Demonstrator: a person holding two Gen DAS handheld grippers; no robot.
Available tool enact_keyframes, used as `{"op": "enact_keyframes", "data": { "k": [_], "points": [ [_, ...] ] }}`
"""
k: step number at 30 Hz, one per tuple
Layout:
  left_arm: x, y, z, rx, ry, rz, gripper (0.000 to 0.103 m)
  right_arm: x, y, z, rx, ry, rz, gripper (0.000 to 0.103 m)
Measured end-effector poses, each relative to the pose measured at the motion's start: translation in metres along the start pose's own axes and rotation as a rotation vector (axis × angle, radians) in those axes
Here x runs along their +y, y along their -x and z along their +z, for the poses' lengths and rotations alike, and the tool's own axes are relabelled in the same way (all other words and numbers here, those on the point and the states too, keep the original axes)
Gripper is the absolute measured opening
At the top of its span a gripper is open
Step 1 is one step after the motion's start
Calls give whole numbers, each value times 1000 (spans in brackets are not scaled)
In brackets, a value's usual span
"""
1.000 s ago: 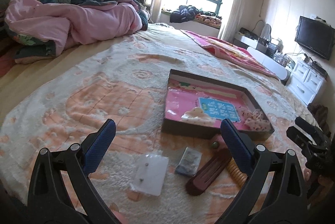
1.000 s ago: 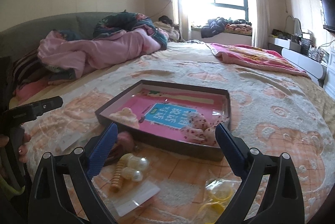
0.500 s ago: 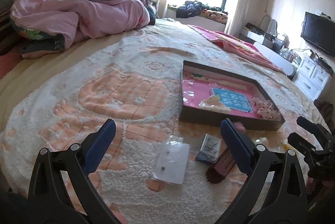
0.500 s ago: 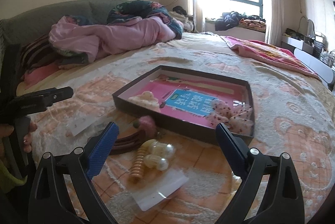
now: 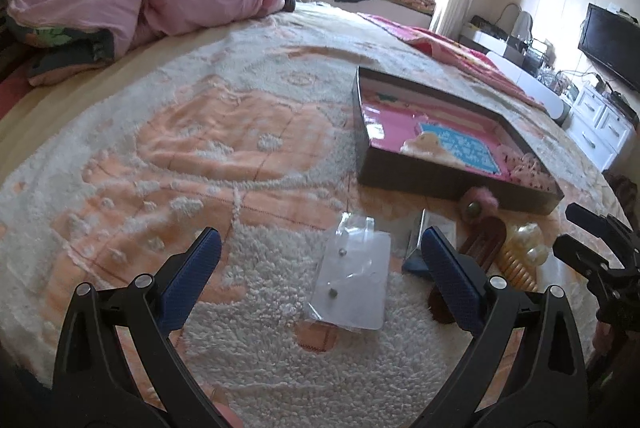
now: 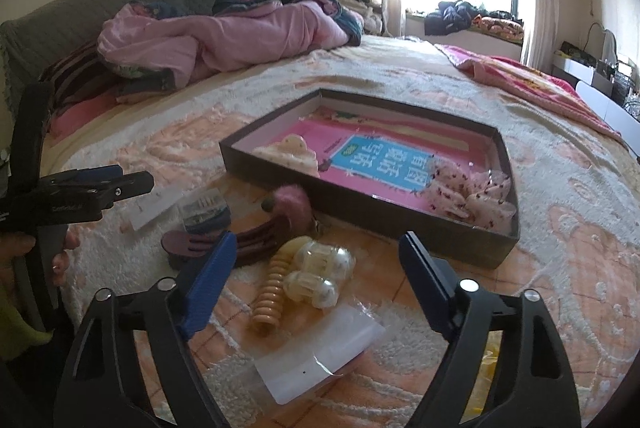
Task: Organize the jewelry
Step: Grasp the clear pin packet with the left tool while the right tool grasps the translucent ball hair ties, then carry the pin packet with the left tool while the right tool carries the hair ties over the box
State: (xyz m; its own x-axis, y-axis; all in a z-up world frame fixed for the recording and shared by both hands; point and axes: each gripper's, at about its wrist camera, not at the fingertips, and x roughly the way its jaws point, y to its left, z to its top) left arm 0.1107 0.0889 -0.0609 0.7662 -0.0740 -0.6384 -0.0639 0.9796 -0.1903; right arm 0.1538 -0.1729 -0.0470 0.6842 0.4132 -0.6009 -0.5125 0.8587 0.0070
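Your left gripper (image 5: pixel 320 268) hangs wide open over the bedspread (image 5: pixel 224 132), a clear earring packet (image 5: pixel 352 284) lying between its blue pads. The dark tray (image 5: pixel 424 184) sits beyond, hair clips (image 5: pixel 516 260) just beside it.

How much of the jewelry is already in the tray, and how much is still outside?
Done: a cream clip and a spotted bow lie in the tray. In hand: nothing; the right gripper is closing over the pearl clip, left gripper open. Left: earring card, dark comb, pompom.
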Motion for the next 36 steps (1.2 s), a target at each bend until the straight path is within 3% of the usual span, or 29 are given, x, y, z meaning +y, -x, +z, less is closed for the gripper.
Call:
{"op": "enact_keyframes", "data": {
  "k": [4, 13, 20, 24, 29, 36],
  "points": [
    [-2, -7, -3, 25, -17, -4, 91, -1, -12, -2, 48, -6, 3, 64],
    [-6, -21, -11, 90, -44, 13, 89, -6, -35, -8, 128, -37, 12, 48],
    [-18, -23, -14, 97, -103, 11, 65, -11, -39, -8, 138, -68, 49, 43],
    [-25, -28, -17, 118, -142, 5, 39, -14, -39, -7, 137, -83, 66, 43],
    [-27, -28, -17, 122, -154, 1, 34, -16, -36, -7, 126, -95, 88, 42],
    [-20, -18, -10, 95, -96, -12, 32, -19, -28, -2, 96, -99, 106, 42]
  ]
}}
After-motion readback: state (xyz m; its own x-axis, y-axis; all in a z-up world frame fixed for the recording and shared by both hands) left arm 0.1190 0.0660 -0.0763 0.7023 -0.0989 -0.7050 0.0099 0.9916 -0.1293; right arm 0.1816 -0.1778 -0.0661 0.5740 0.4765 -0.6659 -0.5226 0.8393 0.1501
